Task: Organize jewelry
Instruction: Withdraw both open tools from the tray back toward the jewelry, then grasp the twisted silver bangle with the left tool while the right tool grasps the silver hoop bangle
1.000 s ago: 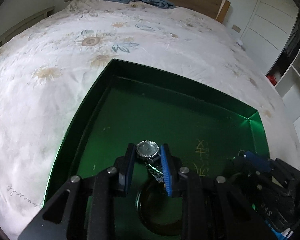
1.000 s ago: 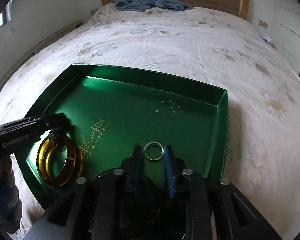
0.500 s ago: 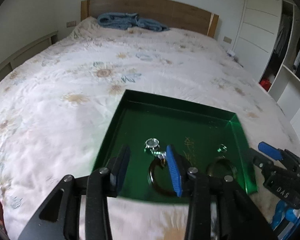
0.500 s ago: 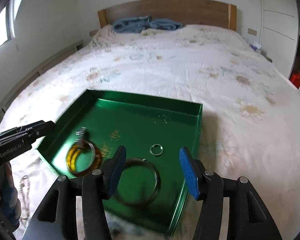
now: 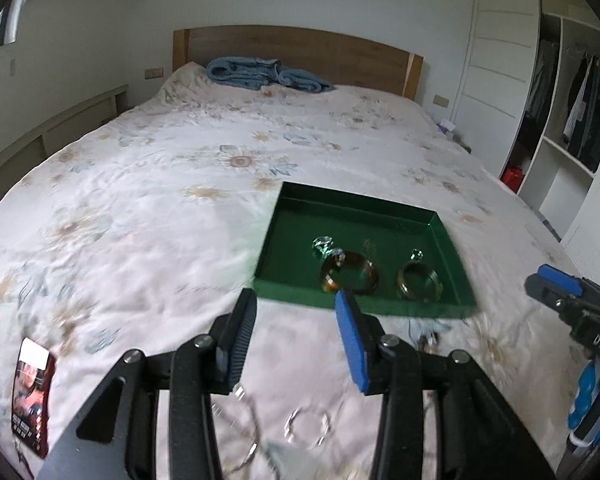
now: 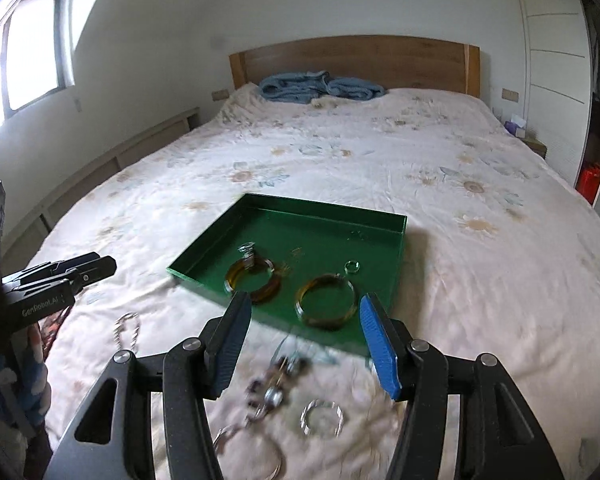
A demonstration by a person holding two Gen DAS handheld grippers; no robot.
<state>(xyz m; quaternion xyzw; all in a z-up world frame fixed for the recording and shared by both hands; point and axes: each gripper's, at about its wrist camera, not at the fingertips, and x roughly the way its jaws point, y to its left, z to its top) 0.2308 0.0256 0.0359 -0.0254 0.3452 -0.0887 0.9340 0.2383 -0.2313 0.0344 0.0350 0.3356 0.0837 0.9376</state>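
Observation:
A green tray (image 5: 296,210) (image 6: 204,254) lies on the bed. In it are a watch (image 5: 323,245) (image 6: 247,251), two amber bangles (image 5: 350,278) (image 5: 418,280) (image 6: 253,280) (image 6: 326,300) and a small silver ring (image 6: 352,267). My left gripper (image 5: 296,330) is open and empty, above the bedcover in front of the tray. My right gripper (image 6: 306,330) is open and empty, near the tray's front edge. Loose jewelry lies on the bedcover below the grippers: a clear ring (image 6: 322,418) (image 5: 308,426), a chain piece (image 6: 276,384) and hoop rings (image 5: 240,436).
The floral bedcover (image 5: 140,208) spreads all around. A blue blanket (image 5: 260,74) lies by the wooden headboard (image 6: 356,58). A red packet (image 5: 32,388) lies at the left front. A chain (image 6: 127,330) lies left of the tray. A wardrobe (image 5: 540,120) stands on the right.
Both grippers let go of the watch and the small ring, opened, and pulled back and up from the tray. Loose jewelry on the bedcover has come into view.

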